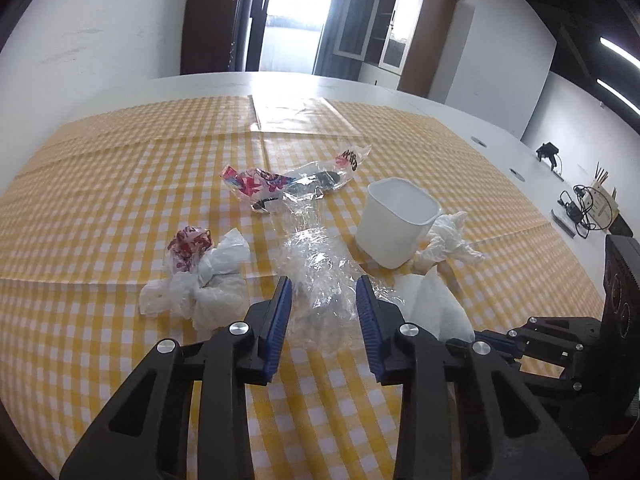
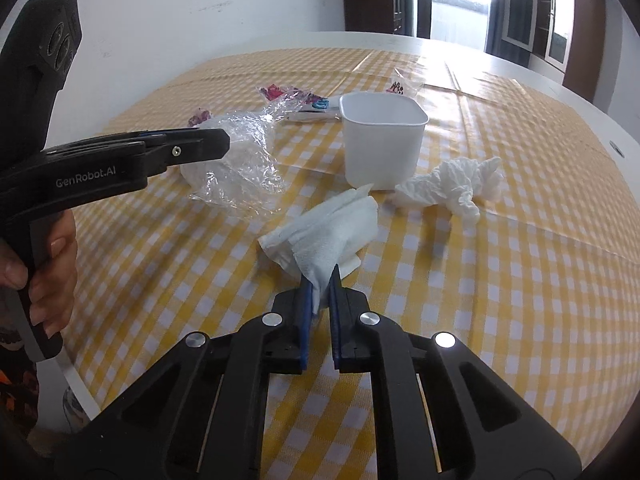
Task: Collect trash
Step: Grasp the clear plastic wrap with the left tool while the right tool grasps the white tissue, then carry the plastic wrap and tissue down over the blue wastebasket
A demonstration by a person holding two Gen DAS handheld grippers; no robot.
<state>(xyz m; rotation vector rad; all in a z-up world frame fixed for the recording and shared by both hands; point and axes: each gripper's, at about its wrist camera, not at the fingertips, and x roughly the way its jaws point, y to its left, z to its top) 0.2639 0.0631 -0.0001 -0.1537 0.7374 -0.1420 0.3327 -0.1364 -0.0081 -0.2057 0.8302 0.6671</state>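
A white plastic tub point(image 1: 394, 222) point(image 2: 380, 144) stands on the yellow checked tablecloth point(image 1: 100, 208). My left gripper point(image 1: 324, 290) is open, its jaws on either side of a crumpled clear plastic wrap point(image 1: 320, 284) point(image 2: 240, 168). My right gripper point(image 2: 321, 276) is shut on a white paper napkin point(image 2: 328, 232), seen in the left wrist view point(image 1: 438, 304). A crumpled white tissue point(image 2: 452, 188) point(image 1: 448, 240) lies right of the tub. A white bag with red print point(image 1: 204, 276) lies left. Printed wrappers point(image 1: 296, 180) point(image 2: 296, 102) lie behind.
The white table point(image 1: 500, 136) extends beyond the cloth. Cables and a holder with sticks point(image 1: 592, 204) sit at its far right. The person's hand point(image 2: 44, 276) holds the left gripper's handle. Cabinets and a bright doorway stand behind.
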